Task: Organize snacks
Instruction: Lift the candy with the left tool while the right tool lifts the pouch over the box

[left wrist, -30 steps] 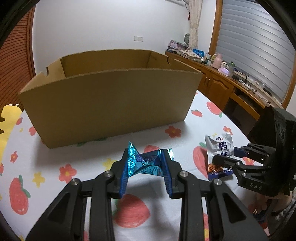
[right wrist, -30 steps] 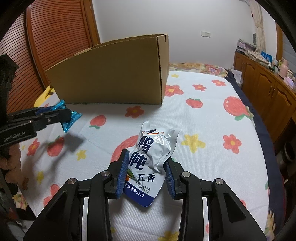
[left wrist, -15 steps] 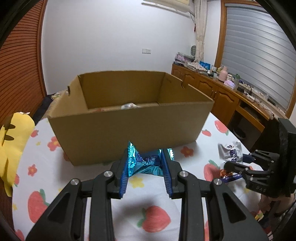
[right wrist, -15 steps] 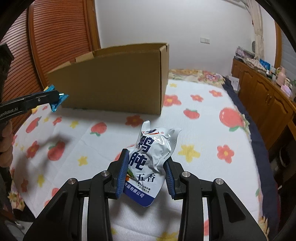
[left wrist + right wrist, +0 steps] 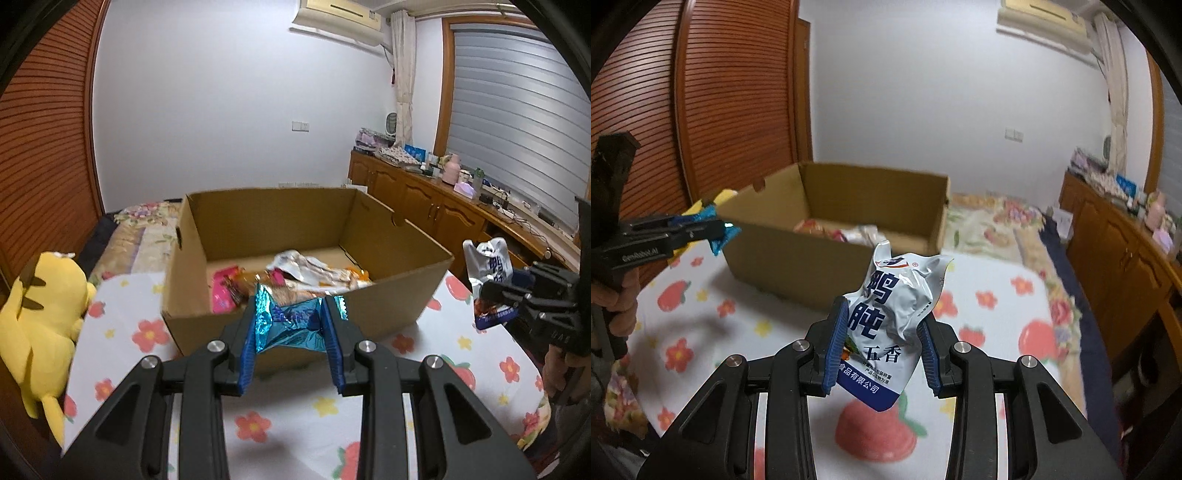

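Observation:
My left gripper is shut on a crinkled blue foil snack packet, held in the air just in front of the near wall of an open cardboard box. Several snack packets lie on the box floor. My right gripper is shut on a silver and blue snack pouch with Chinese lettering, raised above the table short of the cardboard box. In the left wrist view the silver pouch hangs at the right; in the right wrist view the blue packet shows at the left.
A tablecloth printed with flowers and strawberries covers the table. A yellow plush toy sits at the table's left edge. Wooden cabinets with clutter on top line the right wall. A person's hand grips the left tool.
Both grippers have risen with their packets still clamped. The view now looks down over the box rim, so the snacks inside show, and the box sits closer.

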A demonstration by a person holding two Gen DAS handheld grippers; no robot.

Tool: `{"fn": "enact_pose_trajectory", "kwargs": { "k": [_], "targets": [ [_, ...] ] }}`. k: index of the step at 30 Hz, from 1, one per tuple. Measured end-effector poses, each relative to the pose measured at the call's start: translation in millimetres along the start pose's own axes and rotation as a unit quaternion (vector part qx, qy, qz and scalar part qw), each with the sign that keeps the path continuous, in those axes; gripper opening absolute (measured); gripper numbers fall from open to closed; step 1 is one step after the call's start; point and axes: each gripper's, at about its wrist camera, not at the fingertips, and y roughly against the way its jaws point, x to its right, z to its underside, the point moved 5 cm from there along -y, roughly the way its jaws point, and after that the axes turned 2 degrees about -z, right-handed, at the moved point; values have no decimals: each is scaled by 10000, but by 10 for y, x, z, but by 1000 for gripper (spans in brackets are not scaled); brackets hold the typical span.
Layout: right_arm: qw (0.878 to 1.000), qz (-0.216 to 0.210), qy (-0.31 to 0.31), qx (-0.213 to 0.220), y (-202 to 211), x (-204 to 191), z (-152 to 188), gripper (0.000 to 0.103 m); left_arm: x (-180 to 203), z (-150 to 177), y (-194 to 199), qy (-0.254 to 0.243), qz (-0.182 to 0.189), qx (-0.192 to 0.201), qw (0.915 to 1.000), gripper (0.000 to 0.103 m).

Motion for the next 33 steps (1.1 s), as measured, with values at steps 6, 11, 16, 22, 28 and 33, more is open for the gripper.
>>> {"fn": "enact_pose_trajectory", "kwargs": {
  "k": [6,11,16,22,28,33],
  "targets": [
    [9994,-28,255,226,-75,-126,-362,36,-133,-212,-53,-60,28,73,10000,30],
    [9988,-124,399,241,-232,-223,-526,36,-260,-304,-232,-9,8,52,10000,30],
    [9979,-169,591,193,-434,-343,-644,36,-360,-385,-405,15,-22,18,10000,30],
    [9975,-214,648,202,-631,-384,-797,36,-428,-459,-611,4,8,-107,9999,30],
    [9971,-286,682,176,-886,-384,-913,36,-501,-439,-799,61,34,-285,9996,30],
    [9976,-204,667,-7,-1147,-359,-911,36,-470,-388,-923,10,13,-407,9992,30]
  ]
}}
